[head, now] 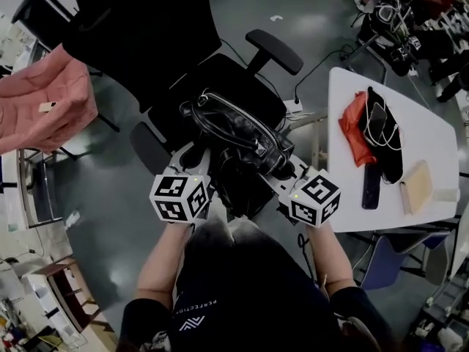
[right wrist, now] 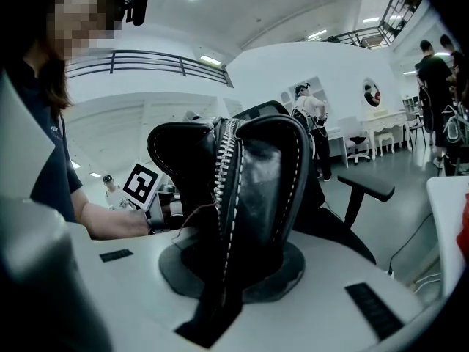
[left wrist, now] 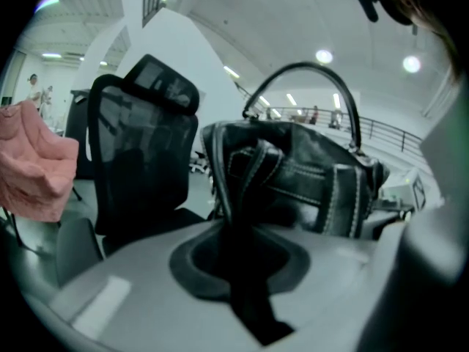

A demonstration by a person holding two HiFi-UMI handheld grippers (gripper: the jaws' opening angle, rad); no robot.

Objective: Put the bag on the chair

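Observation:
A black leather bag point(head: 234, 134) with white stitching and a zipper hangs just over the front of a black office chair's seat point(head: 220, 79). My left gripper point(head: 192, 156) is shut on the bag's left end; in the left gripper view the bag point(left wrist: 293, 174) fills the space between the jaws. My right gripper point(head: 287, 173) is shut on the bag's right end, where the zipper point(right wrist: 223, 174) runs down between the jaws. The chair's mesh back point(left wrist: 139, 160) stands behind the bag. Its armrest point(head: 275, 50) juts out at the right.
A white table point(head: 344, 108) at the right carries an orange cloth point(head: 354, 129), phones and cables. A pink garment point(head: 47, 101) hangs at the left. Grey floor surrounds the chair. The person's torso is at the bottom of the head view.

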